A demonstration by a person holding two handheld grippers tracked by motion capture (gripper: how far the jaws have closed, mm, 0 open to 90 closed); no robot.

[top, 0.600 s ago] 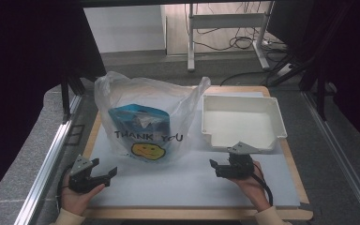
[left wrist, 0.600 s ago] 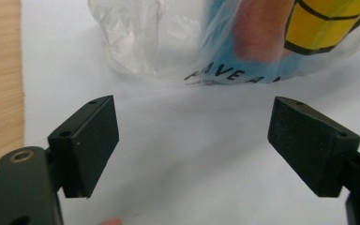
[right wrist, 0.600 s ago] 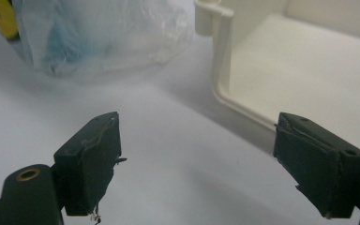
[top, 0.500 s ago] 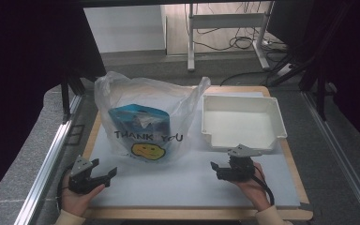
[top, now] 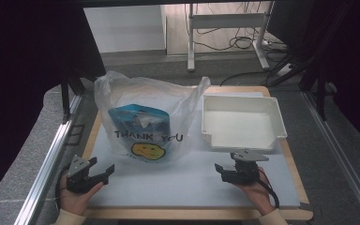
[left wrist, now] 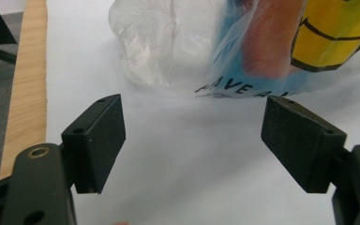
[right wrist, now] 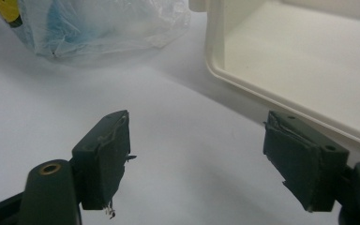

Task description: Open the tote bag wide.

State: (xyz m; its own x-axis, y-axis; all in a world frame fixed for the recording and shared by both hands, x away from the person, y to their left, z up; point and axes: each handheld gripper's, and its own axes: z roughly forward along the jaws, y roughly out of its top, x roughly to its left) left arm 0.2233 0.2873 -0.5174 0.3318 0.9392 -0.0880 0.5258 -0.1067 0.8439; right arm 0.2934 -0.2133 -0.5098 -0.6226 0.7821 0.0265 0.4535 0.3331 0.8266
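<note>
A clear plastic bag (top: 150, 112) printed with THANK YOU and a yellow smiley stands in the middle of the white mat. A blue packet (top: 138, 119) shows through it. In the left gripper view the bag (left wrist: 168, 51) lies just ahead of the jaws, apart from them. My left gripper (top: 102, 165) rests at the mat's front left corner, open with nothing between its jaws (left wrist: 192, 122). My right gripper (top: 225, 164) sits at the front right, open and empty (right wrist: 197, 140), just in front of the white tray (top: 276, 126). The tray's near corner (right wrist: 215, 65) is beyond its jaws.
The mat lies on a wooden board (top: 93, 136) whose edge runs along the left. A metal rail (top: 51, 154) borders the table on the left. Bare mat (top: 168, 183) lies between the two grippers. Table legs and cables (top: 225, 42) are on the floor beyond.
</note>
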